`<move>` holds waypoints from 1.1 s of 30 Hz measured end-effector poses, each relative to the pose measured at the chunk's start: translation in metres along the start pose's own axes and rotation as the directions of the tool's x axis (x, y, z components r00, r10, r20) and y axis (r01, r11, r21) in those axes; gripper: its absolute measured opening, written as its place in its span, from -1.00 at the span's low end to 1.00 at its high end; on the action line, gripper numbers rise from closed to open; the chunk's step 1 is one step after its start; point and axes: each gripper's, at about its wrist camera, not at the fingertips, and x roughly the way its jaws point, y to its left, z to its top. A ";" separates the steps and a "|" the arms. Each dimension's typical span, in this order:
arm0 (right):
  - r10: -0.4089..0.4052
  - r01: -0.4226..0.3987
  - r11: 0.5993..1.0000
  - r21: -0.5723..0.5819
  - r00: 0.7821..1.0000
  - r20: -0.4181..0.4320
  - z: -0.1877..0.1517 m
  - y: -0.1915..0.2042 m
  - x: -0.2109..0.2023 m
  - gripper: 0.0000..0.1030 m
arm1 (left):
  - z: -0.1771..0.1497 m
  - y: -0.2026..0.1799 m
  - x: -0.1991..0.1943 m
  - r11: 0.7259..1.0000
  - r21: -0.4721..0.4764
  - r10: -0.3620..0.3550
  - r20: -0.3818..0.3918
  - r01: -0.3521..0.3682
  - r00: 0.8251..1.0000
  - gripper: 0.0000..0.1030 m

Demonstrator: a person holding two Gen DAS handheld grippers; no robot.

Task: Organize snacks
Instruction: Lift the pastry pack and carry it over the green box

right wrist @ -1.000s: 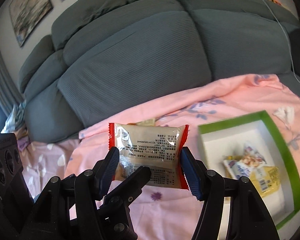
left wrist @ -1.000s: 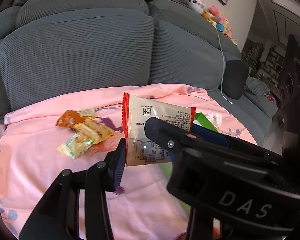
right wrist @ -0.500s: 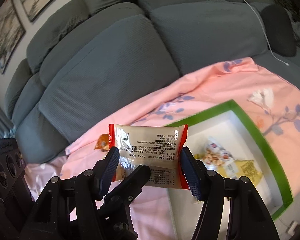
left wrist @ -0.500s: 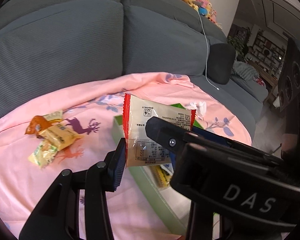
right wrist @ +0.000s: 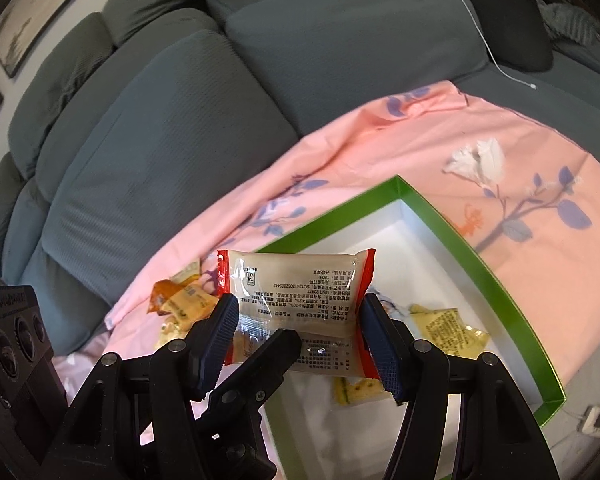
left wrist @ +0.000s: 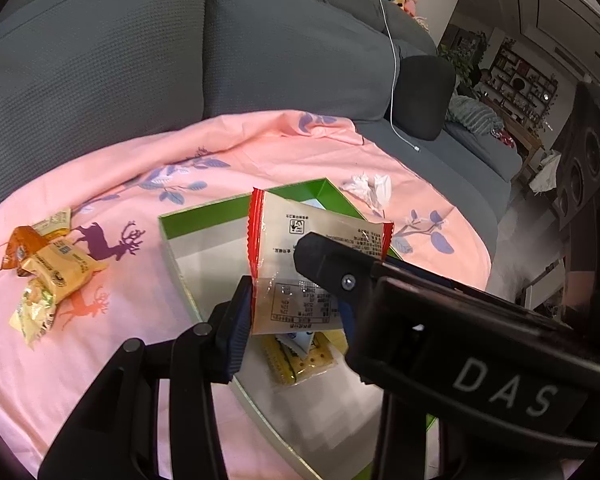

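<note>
- Change: one second earlier the red-edged snack packet [right wrist: 296,280] hung over bare pink cloth [left wrist: 140,360], to the side of the green-rimmed box [right wrist: 460,232]. It now hangs above the box's white interior, near the corner closest to the loose pile [left wrist: 56,268].
- Grip: the right gripper [right wrist: 300,332] is clamped on the packet, one blue pad on each red end seal, and its hold looks the same as in the earlier views.
- Grip: the left gripper [left wrist: 292,312] also appears clenched on the packet. Its visible pad presses on one red seal, while its far finger is largely hidden behind the right gripper's body.
- Meaning: the carry seems nearly finished. What probably remains is to lower the packet, release it into the box, and go back for the pile.
- Count, held above the box: one packet, shared by two grippers.
- Count, inside the box: at least three packets. These are a pale yellow one, a yellow cracker pack and a white-and-blue one partly hidden under the held packet.
- Count, outside the box on the cloth: about four loose packets in one heap, namely an orange one, a yellow one and two paler ones. Overlap makes this number uncertain.
- Count, containers: one box, which rests on one cloth spread in front of the grey sofa [left wrist: 100,60].
</note>
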 end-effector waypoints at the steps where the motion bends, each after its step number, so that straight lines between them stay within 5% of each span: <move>1: -0.004 0.004 1.000 0.004 1.000 -0.003 0.000 -0.002 0.001 0.28 | 0.000 -0.001 0.003 1.000 -0.002 -0.004 -0.007 0.004 1.000 -0.21; 33: -0.114 0.125 0.988 0.092 0.986 -0.121 0.001 -0.038 0.032 0.28 | -0.008 0.003 0.053 0.995 -0.073 -0.081 -0.165 0.070 0.983 -0.22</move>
